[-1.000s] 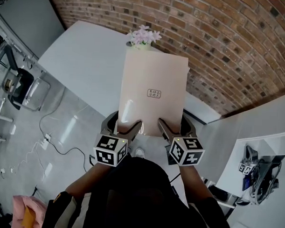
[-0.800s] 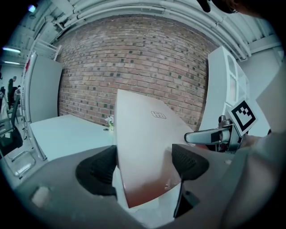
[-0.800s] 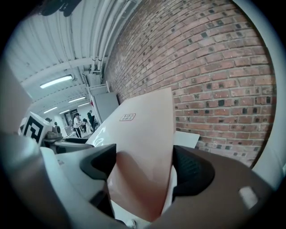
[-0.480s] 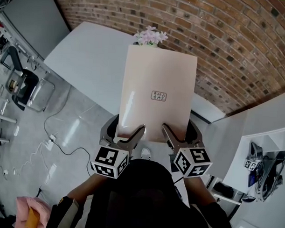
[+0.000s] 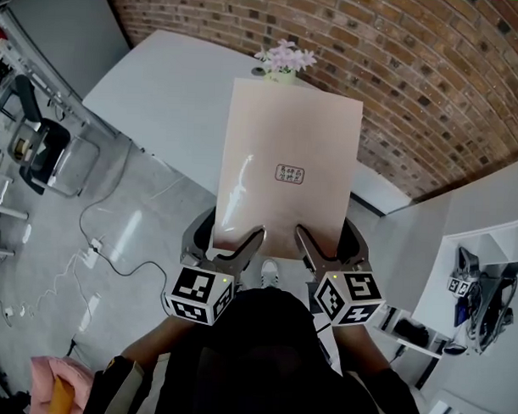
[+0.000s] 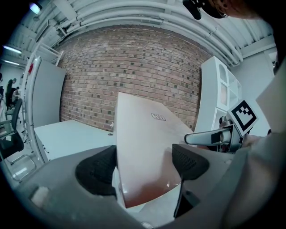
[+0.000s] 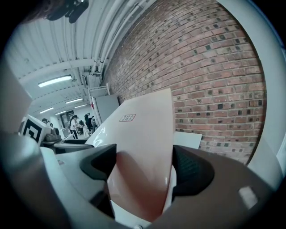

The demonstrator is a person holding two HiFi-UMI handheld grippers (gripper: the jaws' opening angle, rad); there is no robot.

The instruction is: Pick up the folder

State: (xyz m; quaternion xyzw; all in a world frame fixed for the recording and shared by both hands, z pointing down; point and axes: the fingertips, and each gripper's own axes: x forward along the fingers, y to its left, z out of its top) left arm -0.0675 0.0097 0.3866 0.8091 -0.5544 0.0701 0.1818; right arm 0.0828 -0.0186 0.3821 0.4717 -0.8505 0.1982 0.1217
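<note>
A pale pink folder with a small printed label is held up in the air in front of the person, above the floor and the table edge. My left gripper is shut on its lower left edge and my right gripper is shut on its lower right edge. In the left gripper view the folder runs between the two dark pads, slightly bowed. The right gripper view shows the same folder between that gripper's pads. The other gripper shows at the right of the left gripper view.
A white table stands against the brick wall, with a pot of pink flowers behind the folder's top edge. A chair and cables lie at the left. White shelving stands at the right.
The folder and both grippers have shifted slightly to the right and a bit further forward. Both grips on the lower edge are unchanged.
</note>
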